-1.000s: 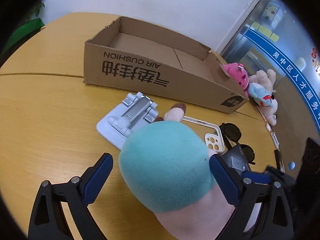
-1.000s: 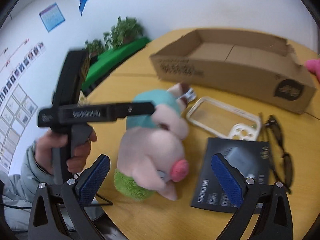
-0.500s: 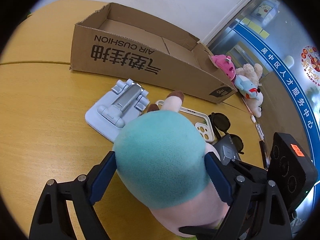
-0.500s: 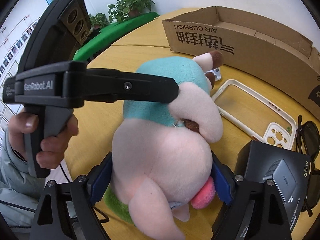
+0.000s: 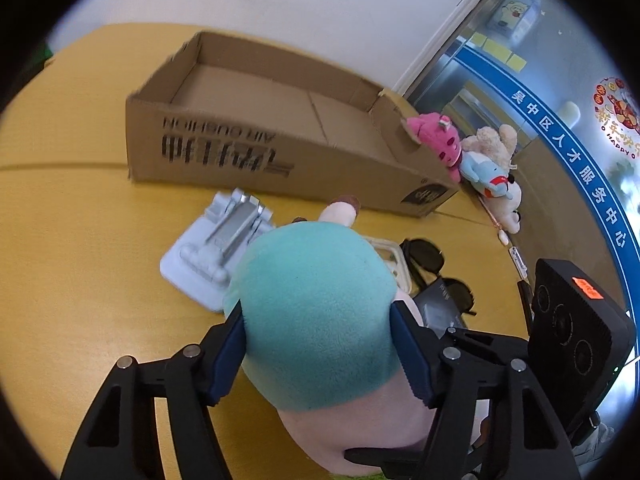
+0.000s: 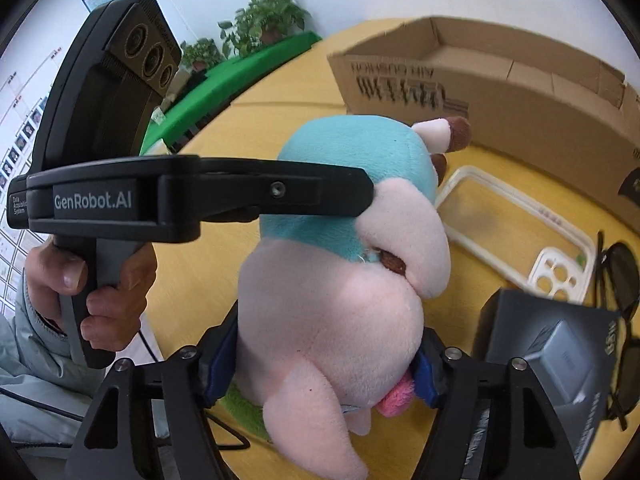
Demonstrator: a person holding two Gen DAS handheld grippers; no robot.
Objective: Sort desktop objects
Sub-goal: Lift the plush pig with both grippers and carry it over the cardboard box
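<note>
One cardboard box (image 5: 304,132) stands on the round wooden table (image 5: 72,240), at twelve o'clock from the middle of the left wrist view. Four plush toys show there in all: one pink-and-teal plush pig (image 5: 320,312) at six o'clock, and three small ones heaped at two o'clock, a magenta one (image 5: 434,140), a beige one (image 5: 494,142) and a blue one (image 5: 484,174). One white phone stand (image 5: 218,248) lies at nine o'clock. The right wrist view gives one clear phone case (image 6: 516,232), one pair of dark sunglasses (image 6: 618,280) and one black charger box (image 6: 548,360), all toward three and four o'clock. Two potted plants (image 6: 268,20) stand at eleven o'clock.
</note>
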